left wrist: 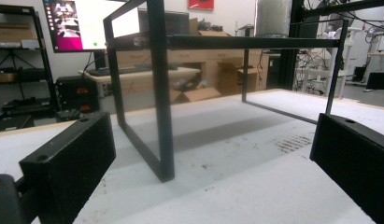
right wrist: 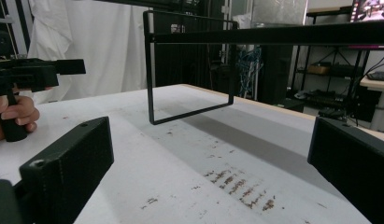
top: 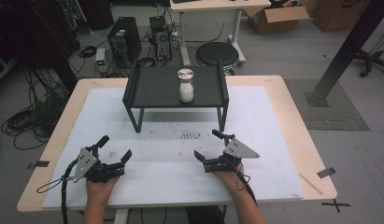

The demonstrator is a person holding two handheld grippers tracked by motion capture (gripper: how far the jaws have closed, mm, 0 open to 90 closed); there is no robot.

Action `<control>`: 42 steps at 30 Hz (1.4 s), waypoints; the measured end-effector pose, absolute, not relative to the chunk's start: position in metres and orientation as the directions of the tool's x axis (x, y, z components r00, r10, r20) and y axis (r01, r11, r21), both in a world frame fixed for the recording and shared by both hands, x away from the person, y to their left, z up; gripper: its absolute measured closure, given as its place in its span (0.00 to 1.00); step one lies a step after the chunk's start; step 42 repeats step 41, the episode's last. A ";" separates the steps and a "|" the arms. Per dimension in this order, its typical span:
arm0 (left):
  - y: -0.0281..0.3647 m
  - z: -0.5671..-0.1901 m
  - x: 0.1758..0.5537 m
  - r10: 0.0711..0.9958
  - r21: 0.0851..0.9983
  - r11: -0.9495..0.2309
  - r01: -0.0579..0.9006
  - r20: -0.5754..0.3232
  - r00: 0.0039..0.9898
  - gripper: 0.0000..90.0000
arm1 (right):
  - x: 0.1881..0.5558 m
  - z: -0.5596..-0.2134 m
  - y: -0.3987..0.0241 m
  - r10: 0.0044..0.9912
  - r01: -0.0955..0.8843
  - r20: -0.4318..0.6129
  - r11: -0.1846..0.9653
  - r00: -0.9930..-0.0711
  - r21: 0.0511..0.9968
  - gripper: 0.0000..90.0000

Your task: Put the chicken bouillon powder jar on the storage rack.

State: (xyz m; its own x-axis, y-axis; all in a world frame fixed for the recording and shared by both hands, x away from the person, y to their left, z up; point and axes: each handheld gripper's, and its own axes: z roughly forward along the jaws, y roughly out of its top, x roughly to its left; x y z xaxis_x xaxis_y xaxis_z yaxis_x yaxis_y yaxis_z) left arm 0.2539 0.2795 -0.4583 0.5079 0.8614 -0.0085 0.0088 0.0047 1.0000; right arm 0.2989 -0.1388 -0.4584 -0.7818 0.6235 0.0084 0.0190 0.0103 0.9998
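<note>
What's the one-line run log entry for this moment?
left claw: open, resting low on table | right claw: open, resting low on table | jar: upright on black stand, untouched | white mat: stained

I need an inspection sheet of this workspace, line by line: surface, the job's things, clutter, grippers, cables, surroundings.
Surface: white mat on a wooden table; dark scuff marks near the middle.
Job's things: clear jar with a metal lid, partly filled with white contents, upright on the black raised stand.
Clutter: nothing seen on the mat.
Grippers: left gripper and right gripper both open, holding nothing, resting low near the table's front edge, well short of the stand.
Cables: one trails from each gripper; a tangle of cables on the floor at left.
Surroundings: computer towers, round stool, cardboard boxes behind the table.
</note>
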 end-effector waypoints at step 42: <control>0.280 -0.459 0.254 0.862 1.000 0.015 0.009 -0.017 0.506 0.00 | 0.295 -0.459 -0.139 0.615 -0.024 -0.027 0.013 -0.788 1.000 0.00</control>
